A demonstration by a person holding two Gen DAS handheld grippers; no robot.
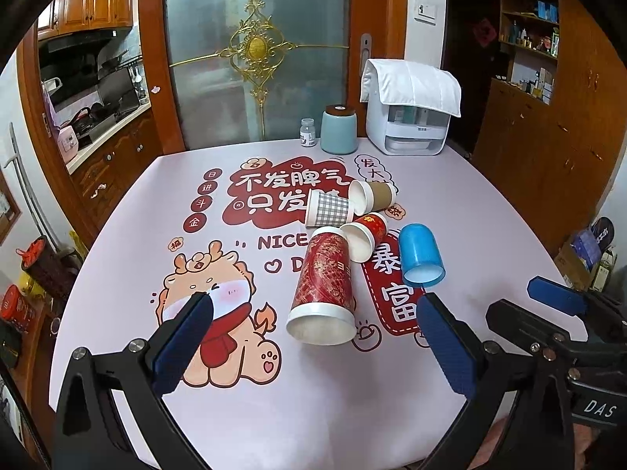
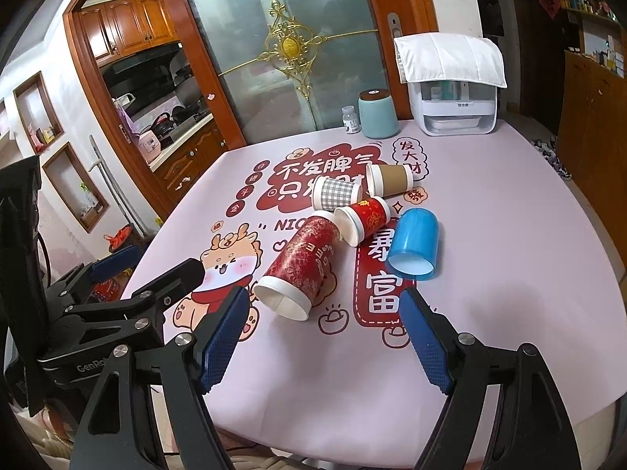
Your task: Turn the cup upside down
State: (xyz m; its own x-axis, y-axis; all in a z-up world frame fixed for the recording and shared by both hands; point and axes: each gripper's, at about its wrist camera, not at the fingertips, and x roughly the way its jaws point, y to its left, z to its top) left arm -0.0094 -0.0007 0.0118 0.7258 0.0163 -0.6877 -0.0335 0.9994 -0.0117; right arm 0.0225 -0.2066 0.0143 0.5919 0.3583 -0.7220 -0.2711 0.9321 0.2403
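Note:
Several cups lie on their sides in the middle of the table. A tall red patterned cup (image 1: 324,286) (image 2: 299,270) lies nearest, mouth toward me. A blue plastic cup (image 1: 421,255) (image 2: 414,244) lies to its right. Behind them lie a small red cup (image 1: 366,235) (image 2: 362,219), a grey checked cup (image 1: 328,208) (image 2: 337,192) and a brown cup (image 1: 372,195) (image 2: 390,179). My left gripper (image 1: 313,346) is open and empty, short of the tall red cup. My right gripper (image 2: 325,338) is open and empty, between the tall red cup and the blue cup, nearer me.
A pink printed tablecloth (image 1: 243,411) covers the table. At the far edge stand a small bottle (image 1: 307,132), a teal canister (image 1: 339,130) and a white appliance under a cloth (image 1: 411,117). The right gripper shows in the left view (image 1: 556,301), the left gripper in the right view (image 2: 129,274).

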